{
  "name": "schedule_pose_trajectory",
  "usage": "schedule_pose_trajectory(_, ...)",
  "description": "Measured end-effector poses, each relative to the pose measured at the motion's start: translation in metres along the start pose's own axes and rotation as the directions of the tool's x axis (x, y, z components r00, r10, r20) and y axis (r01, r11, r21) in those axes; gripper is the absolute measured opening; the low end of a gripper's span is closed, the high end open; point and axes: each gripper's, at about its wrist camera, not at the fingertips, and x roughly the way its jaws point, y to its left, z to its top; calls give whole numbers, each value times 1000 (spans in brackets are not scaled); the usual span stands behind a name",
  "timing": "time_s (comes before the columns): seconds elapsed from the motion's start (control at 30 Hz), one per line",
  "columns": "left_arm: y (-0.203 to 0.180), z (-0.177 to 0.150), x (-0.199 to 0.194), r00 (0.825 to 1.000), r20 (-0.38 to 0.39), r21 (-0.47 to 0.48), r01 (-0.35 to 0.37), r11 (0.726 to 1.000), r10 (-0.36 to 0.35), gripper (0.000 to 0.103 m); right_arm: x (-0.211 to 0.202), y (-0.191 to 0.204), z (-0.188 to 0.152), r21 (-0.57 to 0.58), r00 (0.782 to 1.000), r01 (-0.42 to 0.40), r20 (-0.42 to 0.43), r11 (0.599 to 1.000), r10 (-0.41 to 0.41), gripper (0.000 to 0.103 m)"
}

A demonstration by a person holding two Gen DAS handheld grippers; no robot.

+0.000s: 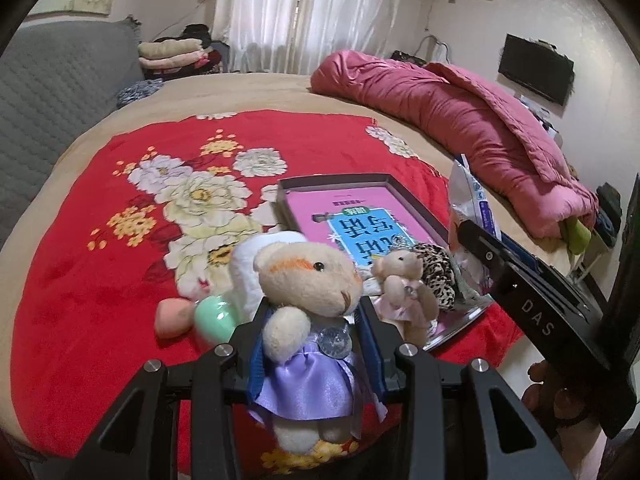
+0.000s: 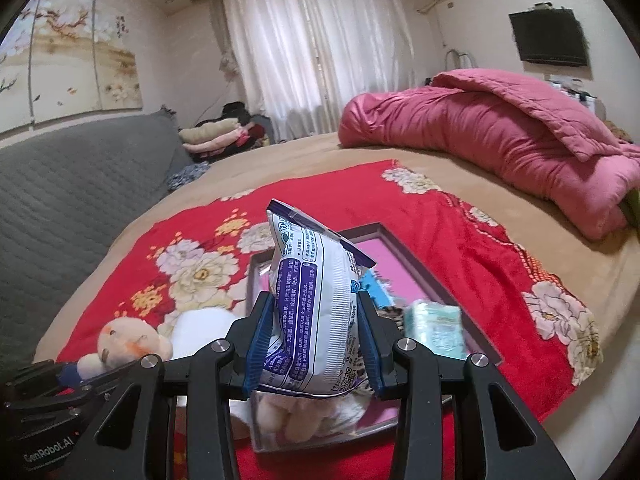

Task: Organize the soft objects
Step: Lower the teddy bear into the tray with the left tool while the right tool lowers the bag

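Note:
My left gripper (image 1: pixel 311 320) is shut on a beige teddy bear in a purple dress (image 1: pixel 308 304), held above the red floral blanket. My right gripper (image 2: pixel 316 320) is shut on a white and blue plastic packet (image 2: pixel 316 292), held upright over the dark tray (image 2: pixel 416 248). The tray (image 1: pixel 384 180) holds a pink book (image 1: pixel 360 220), a smaller bear in a pink dress (image 1: pixel 400 284) and a leopard-print scrunchie (image 1: pixel 438 274). A pale green tissue pack (image 2: pixel 436 328) also lies in the tray. The held bear shows at the left of the right wrist view (image 2: pixel 124 340).
A pink sponge (image 1: pixel 172 316), a mint green sponge (image 1: pixel 214 314) and a white plush item (image 1: pixel 248 272) lie on the red blanket (image 1: pixel 100 260) left of the tray. A pink quilt (image 1: pixel 460 116) lies at the bed's far right. A grey headboard (image 1: pixel 60 92) stands at left.

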Motion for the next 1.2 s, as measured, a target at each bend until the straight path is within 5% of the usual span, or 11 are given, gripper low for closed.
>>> schedule_pose_trajectory(0.47, -35, 10, 47, 998, -62, 71, 28, 997, -24, 40, 17, -41, -3, 53, 998, 61, -26, 997, -59, 42)
schedule_pose_trajectory(1.2, -38, 25, 103, 991, -123, 53, 52, 997, -45, 40, 54, -39, -16, -14, 993, 58, -102, 998, -60, 42)
